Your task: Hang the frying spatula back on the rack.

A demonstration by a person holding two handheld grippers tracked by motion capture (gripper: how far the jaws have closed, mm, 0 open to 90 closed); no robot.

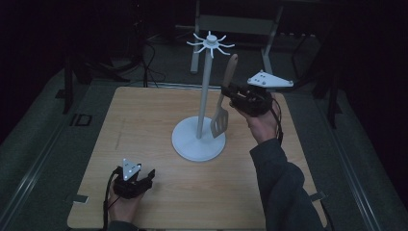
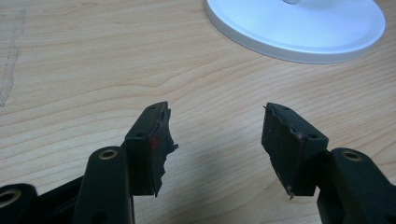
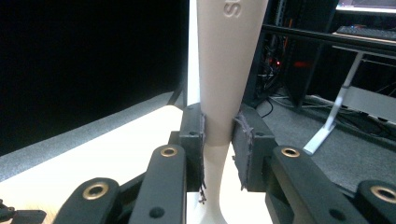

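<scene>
A white utensil stand [image 1: 204,96] with a round base [image 2: 299,25] and a crown of hooks [image 1: 210,43] rises mid-table. My right gripper [image 1: 231,94] is shut on the handle of a pale wooden slotted spatula [image 1: 225,98], held upright in the air just right of the pole, blade down over the base. In the right gripper view the handle [image 3: 223,74] is pinched between both pads, and the gripper [image 3: 219,140] points at the pole behind it. My left gripper [image 1: 144,177] rests low at the table's front left, open, nothing between its jaws [image 2: 215,135].
The wooden table [image 1: 144,125] has bare surface left of the stand and along the front. Dark floor, cables and a metal frame [image 1: 231,24] lie beyond the far edge.
</scene>
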